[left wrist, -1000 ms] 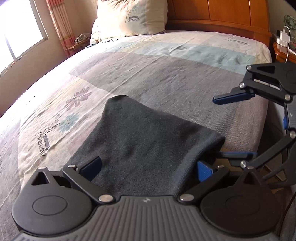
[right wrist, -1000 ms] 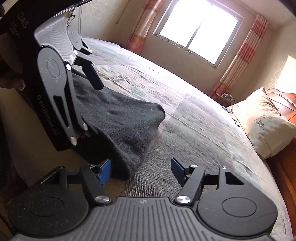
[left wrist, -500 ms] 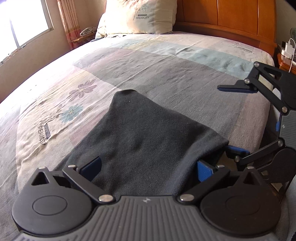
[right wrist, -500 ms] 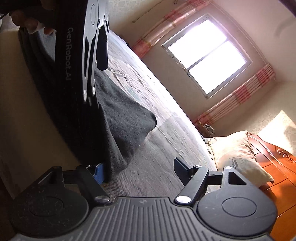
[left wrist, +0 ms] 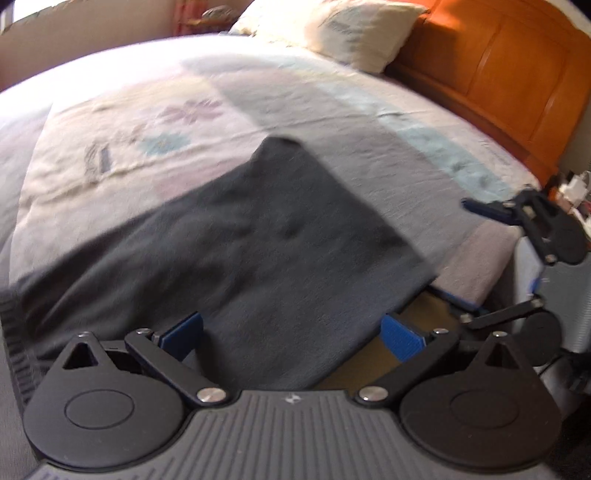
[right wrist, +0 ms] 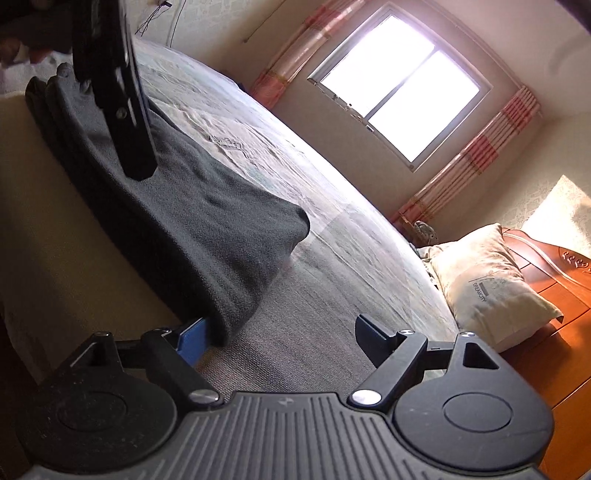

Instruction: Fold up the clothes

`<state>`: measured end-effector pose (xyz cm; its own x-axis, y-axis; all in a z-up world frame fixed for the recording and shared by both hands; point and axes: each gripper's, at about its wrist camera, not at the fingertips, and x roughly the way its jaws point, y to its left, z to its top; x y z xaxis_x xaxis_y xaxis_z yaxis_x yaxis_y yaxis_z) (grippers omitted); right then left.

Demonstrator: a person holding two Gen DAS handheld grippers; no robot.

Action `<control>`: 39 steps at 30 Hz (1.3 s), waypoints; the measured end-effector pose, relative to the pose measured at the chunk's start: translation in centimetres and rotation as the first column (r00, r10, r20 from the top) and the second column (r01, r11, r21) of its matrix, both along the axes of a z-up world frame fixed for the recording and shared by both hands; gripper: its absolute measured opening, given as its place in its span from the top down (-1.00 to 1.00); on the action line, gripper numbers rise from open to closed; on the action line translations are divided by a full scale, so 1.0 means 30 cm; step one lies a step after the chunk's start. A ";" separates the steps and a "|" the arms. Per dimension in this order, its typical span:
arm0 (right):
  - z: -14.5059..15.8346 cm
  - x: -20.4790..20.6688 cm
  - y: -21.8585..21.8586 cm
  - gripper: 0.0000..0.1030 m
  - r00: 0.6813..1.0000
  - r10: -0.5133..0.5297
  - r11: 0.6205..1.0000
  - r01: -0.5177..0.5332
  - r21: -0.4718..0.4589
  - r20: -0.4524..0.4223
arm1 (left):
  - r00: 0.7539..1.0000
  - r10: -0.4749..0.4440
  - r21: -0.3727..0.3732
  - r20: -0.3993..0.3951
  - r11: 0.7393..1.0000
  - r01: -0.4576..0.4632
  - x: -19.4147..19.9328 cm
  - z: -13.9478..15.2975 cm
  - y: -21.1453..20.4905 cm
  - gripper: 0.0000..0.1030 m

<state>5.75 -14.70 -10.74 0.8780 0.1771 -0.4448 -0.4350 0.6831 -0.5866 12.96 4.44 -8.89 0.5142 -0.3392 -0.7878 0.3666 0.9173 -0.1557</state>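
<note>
In the left wrist view, a dark grey garment (left wrist: 236, 251) lies folded on the patterned bed cover (left wrist: 122, 122), its near edge hanging over the side of the bed. The left hand-held gripper (left wrist: 291, 334) has its blue pads spread wide on either side of that near edge; the cloth lies between them, but the pads do not press on it. This view is blurred. To the right, at the bed's edge, the right hand-held gripper (left wrist: 469, 254) shows from the side, one finger above the bed corner and one below. Beyond it stand a pillow (left wrist: 340, 29) and an orange wooden headboard (left wrist: 509, 74).

In the right wrist view, the garment (right wrist: 207, 221) drapes over the bed's side at left, with the left hand-held gripper (right wrist: 118, 96) above it. The right hand-held gripper (right wrist: 280, 339) is opening: its left pad sits at the garment's corner, its right pad well clear, so nothing is pinched. A bright window (right wrist: 399, 92) and striped curtains (right wrist: 476, 151) fill the far wall.
</note>
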 end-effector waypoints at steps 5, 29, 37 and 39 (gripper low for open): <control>0.095 0.006 -0.055 -0.68 0.989 0.076 0.981 -0.051 0.188 -0.124 | 0.999 0.037 -0.024 0.014 0.999 -0.037 -0.005 0.035 0.056 -0.98; -0.001 0.098 -0.022 -0.82 0.913 0.265 0.864 -0.082 0.496 -0.310 | 0.945 -0.152 -0.414 -0.291 0.910 0.019 0.474 -0.023 -0.361 -0.98; 0.016 0.114 -0.072 -0.82 0.906 0.244 0.845 -0.024 0.535 -0.346 | 0.963 -0.097 -0.423 -0.250 0.906 -0.019 0.526 0.034 -0.351 -0.98; 0.007 0.126 -0.078 -0.89 0.904 0.208 0.852 0.019 0.523 -0.373 | 0.962 -0.081 -0.425 -0.262 0.904 -0.039 0.542 0.016 -0.342 -0.98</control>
<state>9.54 -17.04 -10.52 0.6076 0.5475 -0.5754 -0.6305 0.7730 0.0698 29.22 -5.82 -8.40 0.2937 -0.6788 -0.6730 0.2741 0.7343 -0.6211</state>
